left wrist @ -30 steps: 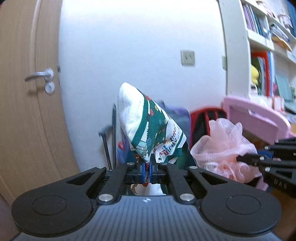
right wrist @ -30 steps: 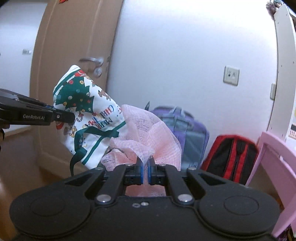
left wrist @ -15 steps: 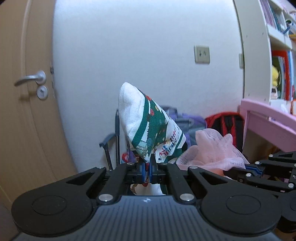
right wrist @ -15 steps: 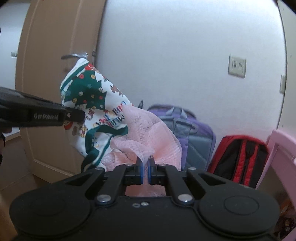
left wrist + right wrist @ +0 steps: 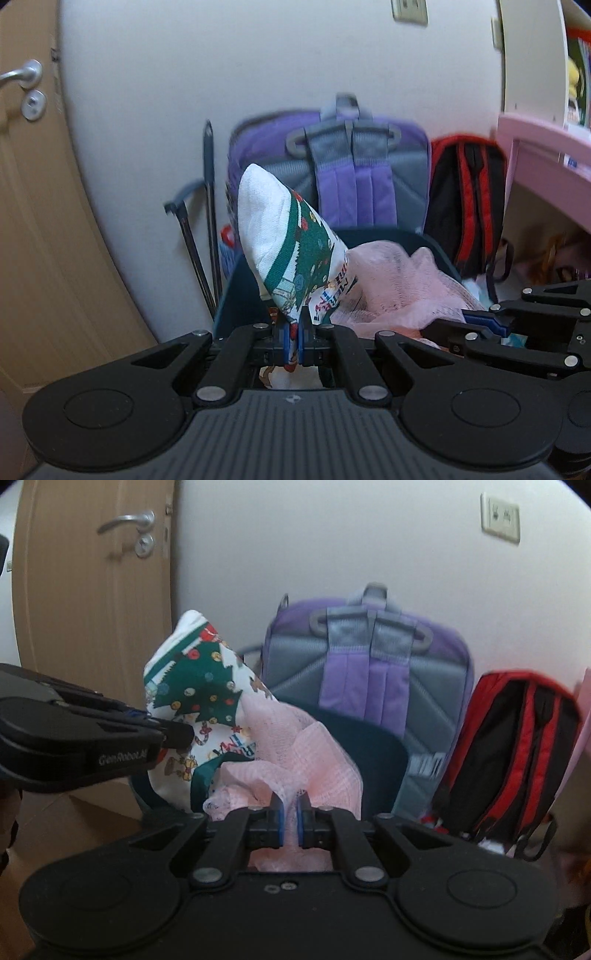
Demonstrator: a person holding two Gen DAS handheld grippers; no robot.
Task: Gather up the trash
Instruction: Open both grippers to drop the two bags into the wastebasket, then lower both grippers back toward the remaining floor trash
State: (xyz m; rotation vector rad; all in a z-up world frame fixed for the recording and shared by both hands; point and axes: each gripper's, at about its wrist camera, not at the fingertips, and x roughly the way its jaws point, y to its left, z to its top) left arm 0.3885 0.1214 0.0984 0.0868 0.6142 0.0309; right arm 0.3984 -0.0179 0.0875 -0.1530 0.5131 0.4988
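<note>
The Christmas cloth point(image 5: 291, 258) is pinched in the left tool point(image 5: 293, 334), and the pink mesh point(image 5: 295, 753) in the right tool point(image 5: 290, 821), whose jaws have just eased slightly with mesh between them. Both pieces now hang over the dark bin point(image 5: 373, 738); a second ago they were higher, against bare wall. The drop looks close. Behind the bin stand a purple backpack point(image 5: 369, 664) and, right, a red one point(image 5: 517, 746).

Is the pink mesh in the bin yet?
Not yet: the right tool is shut on the pink mesh, holding it above the dark bin.
</note>
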